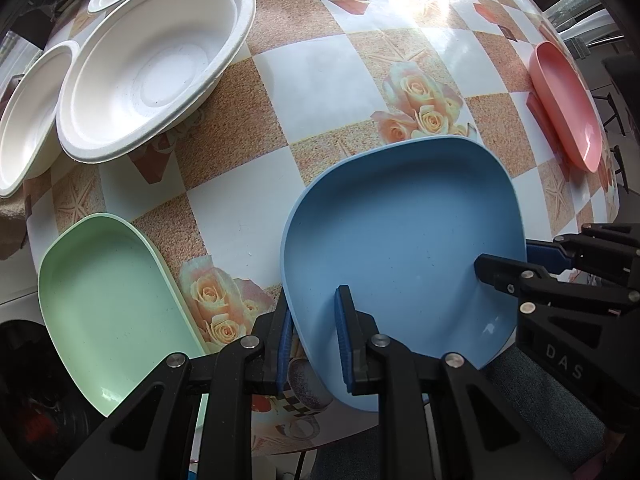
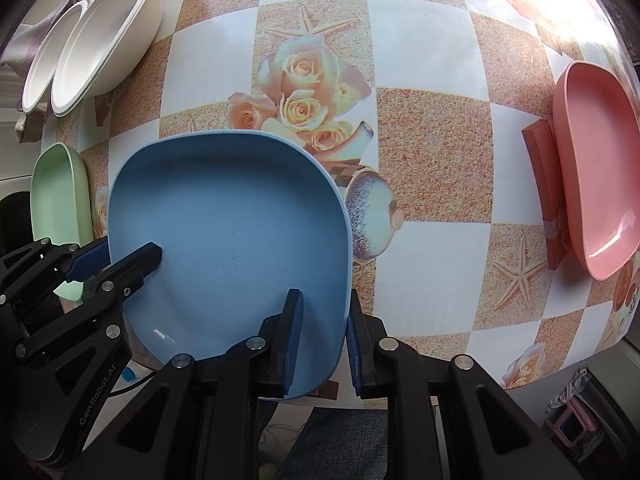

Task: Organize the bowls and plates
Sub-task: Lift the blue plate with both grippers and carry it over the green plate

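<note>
Both wrist cameras are looking steeply down, close over the table (image 1: 320, 80). Both are sharing the blue plate (image 1: 404, 248); the far edges are blurring, probably lens distortion.

Both views are bright with daylight. In the left wrist view a blown-out glare patch sits on the tablecloth (image 1: 320, 80) at the upper right, washing out its print; in the right wrist view a smaller glare lies at the upper right corner. Small highlights gleam on the blue plate (image 2: 224, 240) and pink plate (image 2: 596, 168). Shadows are soft and short. Fisheye distortion bends the checks strongly toward the edges, and the corners fall dark. The centre is sharp; the rims are slightly smeared.
</note>
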A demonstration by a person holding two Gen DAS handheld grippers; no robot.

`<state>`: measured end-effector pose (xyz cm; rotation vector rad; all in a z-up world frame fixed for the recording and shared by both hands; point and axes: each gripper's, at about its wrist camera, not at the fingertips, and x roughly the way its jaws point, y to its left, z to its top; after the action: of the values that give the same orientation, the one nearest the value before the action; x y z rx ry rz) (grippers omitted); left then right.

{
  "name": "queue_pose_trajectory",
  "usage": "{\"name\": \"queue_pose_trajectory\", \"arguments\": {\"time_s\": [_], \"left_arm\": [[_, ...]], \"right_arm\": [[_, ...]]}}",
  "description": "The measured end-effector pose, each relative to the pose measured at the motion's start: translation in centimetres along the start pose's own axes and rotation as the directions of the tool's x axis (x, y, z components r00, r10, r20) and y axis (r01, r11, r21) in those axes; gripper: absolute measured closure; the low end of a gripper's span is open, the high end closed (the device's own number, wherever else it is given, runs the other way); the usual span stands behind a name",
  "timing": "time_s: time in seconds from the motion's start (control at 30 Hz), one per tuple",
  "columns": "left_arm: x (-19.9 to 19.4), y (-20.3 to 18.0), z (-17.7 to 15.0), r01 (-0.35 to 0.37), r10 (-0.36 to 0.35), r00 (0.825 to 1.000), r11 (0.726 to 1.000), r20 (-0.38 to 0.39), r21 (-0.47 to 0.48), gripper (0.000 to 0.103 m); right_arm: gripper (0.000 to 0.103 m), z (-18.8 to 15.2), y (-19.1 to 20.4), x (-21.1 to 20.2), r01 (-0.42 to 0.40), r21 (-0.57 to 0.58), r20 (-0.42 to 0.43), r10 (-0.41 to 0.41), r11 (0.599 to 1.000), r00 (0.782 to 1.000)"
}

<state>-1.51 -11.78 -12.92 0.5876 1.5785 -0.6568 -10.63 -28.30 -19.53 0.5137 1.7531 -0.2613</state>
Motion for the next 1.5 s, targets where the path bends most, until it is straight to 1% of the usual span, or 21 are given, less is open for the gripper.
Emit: {"name": "queue_pose_trajectory", "arguments": {"time_s": [0.43,0.77,1.03,1.2,1.5], "left_arm": [[-0.1,-0.3,0.0,-0.002,0.002,1.000,1.000,-0.006,0.013,0.081],[-0.3,-0.7,-0.5,-0.015,0.016,0.999,1.000,-0.044,0.026,0.081],[-1.8,-0.5,-0.9,-0.031,0.031,0.999,0.999,-0.010,0.032,0.081],[-3.1,-0.8,-0.7,-0.045,0.044,0.999,0.999,0.030,0.026,0.081],[-5.4,-0.2,-1.2,-0.057,0.059,0.995,0.998,0.084,-0.028,0.081]], "right_arm": [[0.080,-0.1,-0.2,-0.5,0.007,-0.014,0.026,-0.007,1.000,1.000],[0.080,-0.3,0.8,-0.9,-0.007,-0.022,0.007,0.008,1.000,1.000],[0.080,0.4,2.5,-3.1,0.002,-0.047,0.040,0.000,0.999,0.999],[0.080,0.8,3.4,-4.6,0.009,-0.063,0.056,-0.005,0.998,0.998],[0.080,1.6,5.8,-7.4,0.005,-0.111,0.088,0.004,0.994,0.996]]}}
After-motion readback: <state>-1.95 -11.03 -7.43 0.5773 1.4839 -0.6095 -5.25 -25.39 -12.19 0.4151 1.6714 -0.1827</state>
